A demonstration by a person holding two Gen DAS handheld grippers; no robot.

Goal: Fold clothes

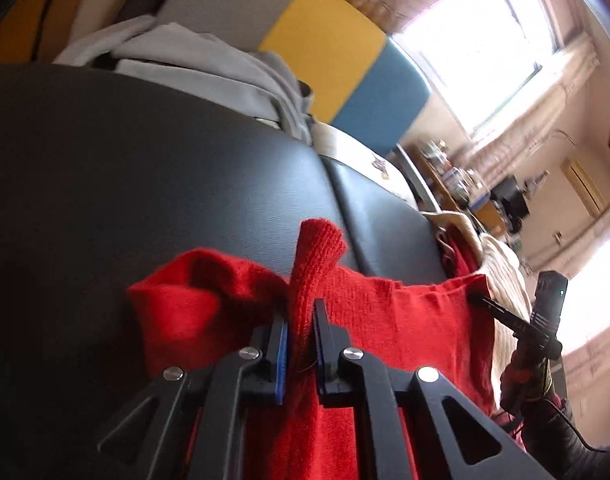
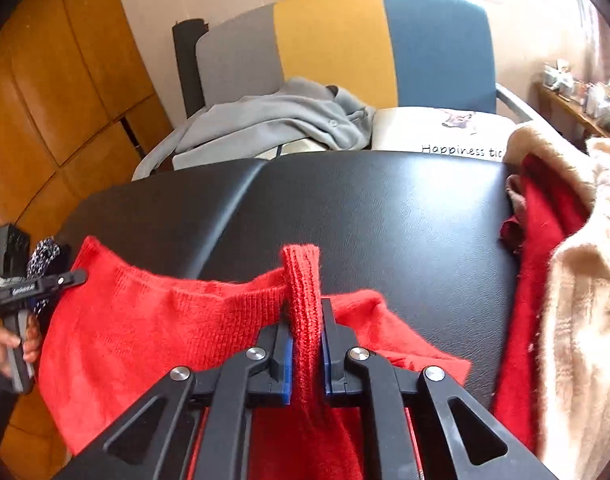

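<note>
Black padded bench fills mid-frame with the red sweater draped over its near edge; left gripper and right gripper each pinch a ribbed fold; lifting both evenly should keep the hem taut and square.

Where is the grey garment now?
In the right wrist view, the grey garment lies upper centre, behind the black table, on the striped chair.

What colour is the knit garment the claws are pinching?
Bright red sweater, clearest in the right wrist view.
</note>
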